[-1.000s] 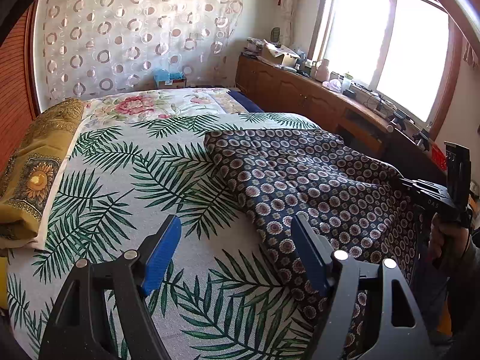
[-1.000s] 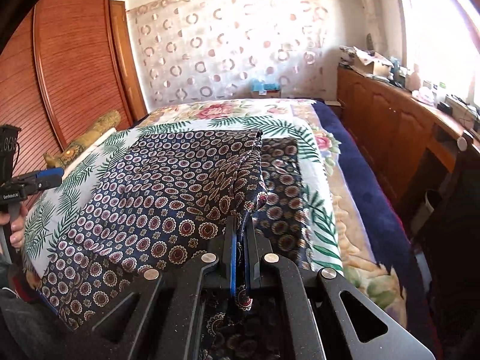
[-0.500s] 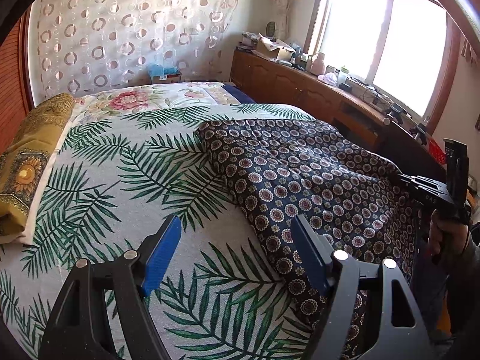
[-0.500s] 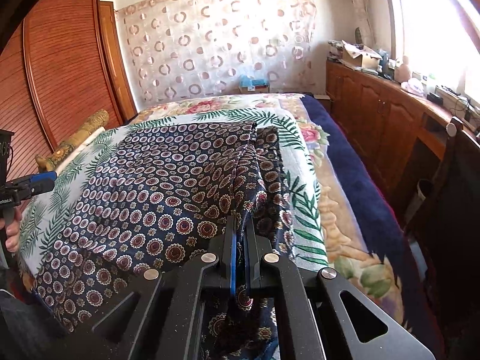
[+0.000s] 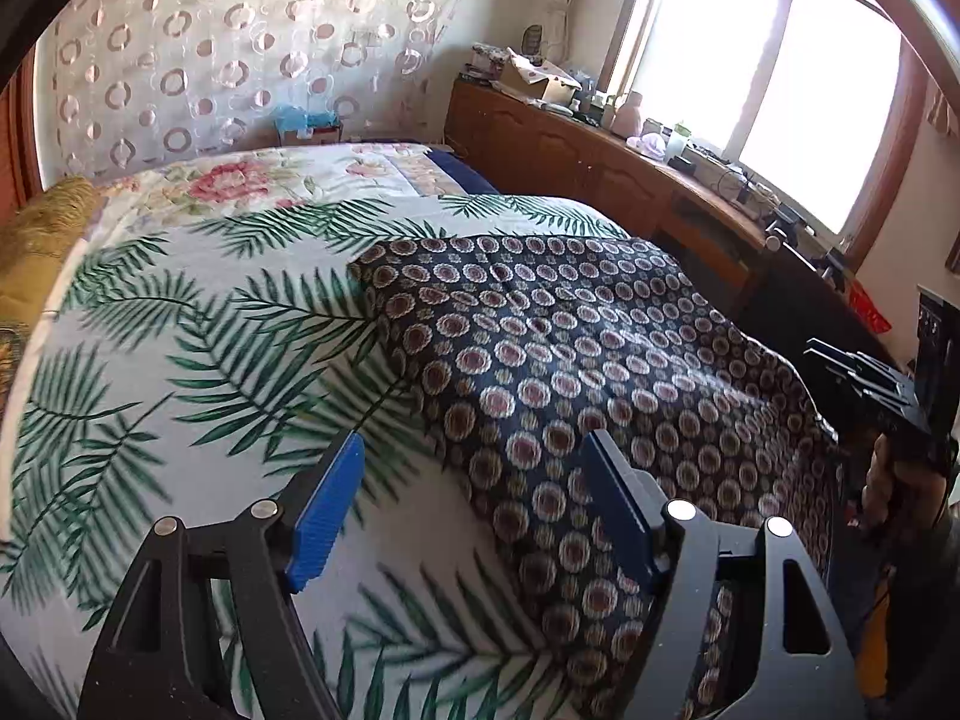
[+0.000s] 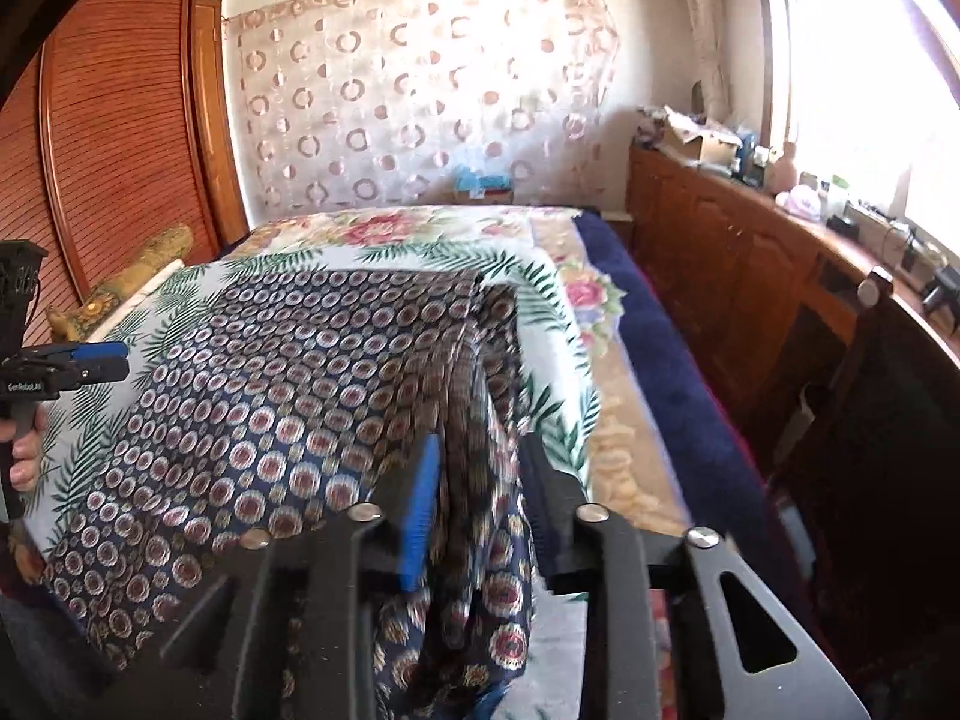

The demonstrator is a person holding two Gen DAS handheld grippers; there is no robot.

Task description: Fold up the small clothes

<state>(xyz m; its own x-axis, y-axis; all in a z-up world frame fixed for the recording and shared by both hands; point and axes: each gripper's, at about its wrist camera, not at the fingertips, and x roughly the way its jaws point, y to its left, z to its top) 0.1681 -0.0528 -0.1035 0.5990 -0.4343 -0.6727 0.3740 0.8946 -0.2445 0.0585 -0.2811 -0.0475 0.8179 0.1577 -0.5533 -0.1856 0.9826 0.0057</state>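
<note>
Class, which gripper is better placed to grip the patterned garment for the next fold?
Right. A bunched edge of the garment lies between the parted fingers of the right gripper; the left gripper hangs open above the bedspread.

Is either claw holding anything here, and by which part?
The left claw is open and holds nothing. The right claw has parted around a bunched edge fold of the patterned garment; whether it still grips is unclear.
</note>
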